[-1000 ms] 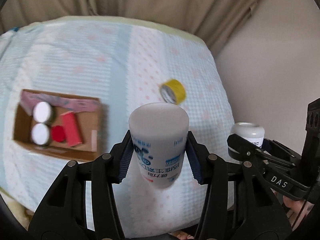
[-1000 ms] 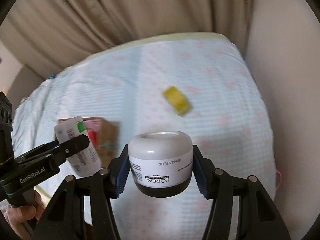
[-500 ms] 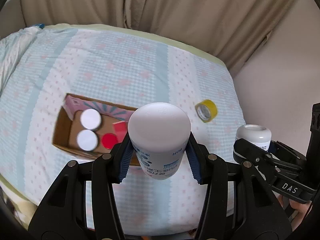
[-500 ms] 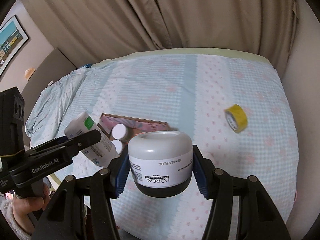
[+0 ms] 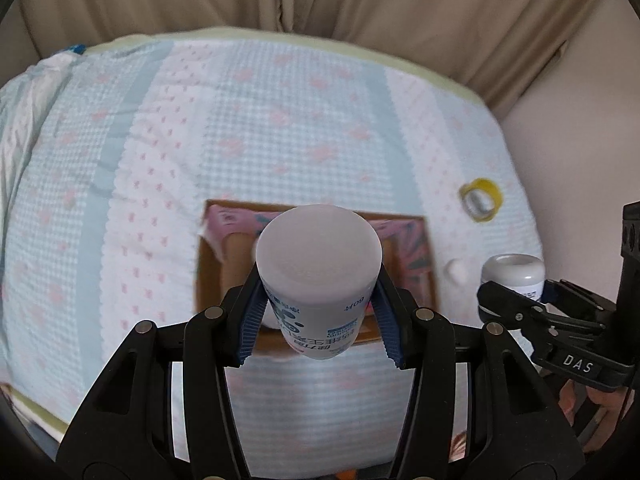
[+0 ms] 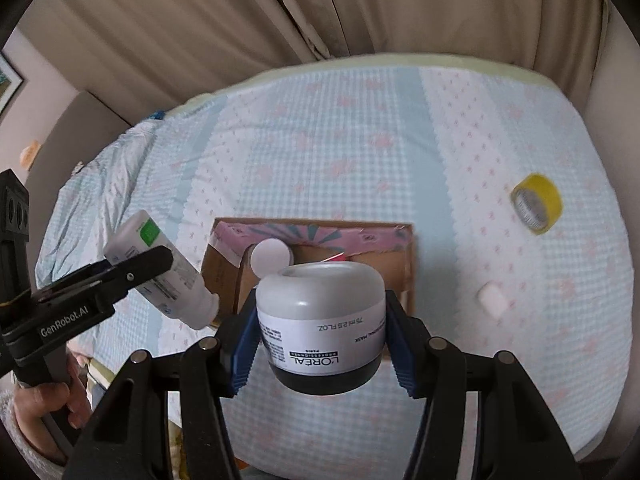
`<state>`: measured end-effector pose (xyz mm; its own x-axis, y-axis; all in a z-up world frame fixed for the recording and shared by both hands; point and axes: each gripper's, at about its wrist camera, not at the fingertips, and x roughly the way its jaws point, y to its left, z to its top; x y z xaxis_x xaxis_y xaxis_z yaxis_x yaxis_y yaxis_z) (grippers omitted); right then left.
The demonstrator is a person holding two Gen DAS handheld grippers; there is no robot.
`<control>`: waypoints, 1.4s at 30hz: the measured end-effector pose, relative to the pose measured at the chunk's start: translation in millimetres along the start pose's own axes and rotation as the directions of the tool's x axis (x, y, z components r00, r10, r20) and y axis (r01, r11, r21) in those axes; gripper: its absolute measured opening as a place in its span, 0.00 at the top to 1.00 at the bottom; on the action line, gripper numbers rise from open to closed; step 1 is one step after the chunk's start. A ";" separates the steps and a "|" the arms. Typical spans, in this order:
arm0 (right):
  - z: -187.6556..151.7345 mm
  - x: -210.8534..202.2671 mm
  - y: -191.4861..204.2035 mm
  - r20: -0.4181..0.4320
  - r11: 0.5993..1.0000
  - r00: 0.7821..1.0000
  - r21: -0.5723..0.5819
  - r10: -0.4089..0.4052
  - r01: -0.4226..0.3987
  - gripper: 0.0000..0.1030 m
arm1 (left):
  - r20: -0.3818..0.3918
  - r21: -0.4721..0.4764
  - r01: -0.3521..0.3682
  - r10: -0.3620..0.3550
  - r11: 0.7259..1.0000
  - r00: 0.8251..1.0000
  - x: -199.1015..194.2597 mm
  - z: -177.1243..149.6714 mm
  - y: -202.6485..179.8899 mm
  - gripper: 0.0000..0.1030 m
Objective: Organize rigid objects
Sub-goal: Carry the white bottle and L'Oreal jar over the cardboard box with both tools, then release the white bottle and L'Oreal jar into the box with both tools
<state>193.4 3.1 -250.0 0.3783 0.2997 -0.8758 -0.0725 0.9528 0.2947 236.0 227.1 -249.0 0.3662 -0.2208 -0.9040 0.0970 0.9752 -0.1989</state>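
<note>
My left gripper [image 5: 318, 320] is shut on a white bottle [image 5: 318, 276] with blue print, held above the open cardboard box [image 5: 430, 276] on the bed. My right gripper [image 6: 322, 340] is shut on a white L'Oréal jar [image 6: 320, 320] with a black base, held just in front of the same box [image 6: 224, 264]. A white-capped container [image 6: 270, 256] stands inside the box. The left gripper with its bottle [image 6: 160, 272] shows at the left of the right wrist view. The right gripper with its jar [image 5: 514, 274] shows at the right of the left wrist view.
A yellow tape roll [image 6: 536, 204] lies on the checked bedspread [image 6: 340, 140] to the right of the box; it also shows in the left wrist view [image 5: 480, 200]. A small white block [image 6: 494, 300] lies near it. Curtains hang behind; a wall borders the right side.
Both grippers have swung left, carrying their loads. The box has moved from the left of each view to the middle, right behind the held bottle and jar.
</note>
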 end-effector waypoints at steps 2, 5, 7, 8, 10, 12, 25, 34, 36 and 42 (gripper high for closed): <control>-2.4 20.7 8.8 -0.022 1.000 1.000 0.007 -0.013 0.013 0.48 | -0.026 0.011 -0.006 0.007 1.000 1.000 17.8 1.4 18.5 0.55; -7.4 51.4 19.4 -0.056 1.000 0.998 -0.006 -0.031 0.031 0.48 | -0.066 0.021 -0.020 0.021 1.000 0.998 44.6 2.3 40.1 0.55; -10.8 70.6 24.2 -0.077 0.999 0.996 -0.019 -0.038 0.037 0.48 | -0.087 0.024 -0.027 0.029 0.999 0.996 61.0 2.0 51.3 0.55; -12.3 78.6 26.3 -0.085 0.999 0.996 -0.029 -0.041 0.039 0.48 | -0.097 0.026 -0.032 0.034 0.999 0.995 69.4 1.8 56.7 0.55; -16.5 97.3 31.4 -0.103 0.998 0.994 -0.054 -0.046 0.040 0.48 | -0.113 0.033 -0.041 0.045 0.999 0.993 83.2 1.5 64.3 0.55; -19.8 115.0 34.1 -0.125 0.997 0.991 -0.071 -0.044 0.036 0.48 | -0.135 0.040 -0.052 0.057 0.998 0.989 97.0 1.3 69.5 0.55; -23.7 195.4 47.2 -0.218 0.993 0.975 -0.107 0.032 -0.056 0.47 | -0.205 0.209 -0.083 0.127 0.974 0.971 163.2 24.7 54.0 0.17; -31.2 189.7 35.7 -0.149 0.994 0.989 -0.106 0.006 -0.022 0.00 | -0.177 0.250 -0.080 0.126 0.965 0.976 153.8 27.3 52.4 0.00; -32.3 187.5 32.1 -0.143 0.995 0.990 -0.103 0.001 -0.015 0.00 | -0.184 0.229 -0.080 0.124 0.970 0.975 151.0 23.2 57.0 0.00; -32.6 175.6 24.8 -0.113 0.995 0.994 -0.100 -0.014 0.003 0.00 | -0.186 0.193 -0.096 0.132 0.977 0.974 139.2 10.7 61.6 0.00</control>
<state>228.1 81.0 -408.9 0.2730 0.2895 -0.9174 -0.1636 0.9537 0.2523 302.8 256.2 -383.0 0.1976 -0.0834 -0.9767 0.2378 0.9707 -0.0348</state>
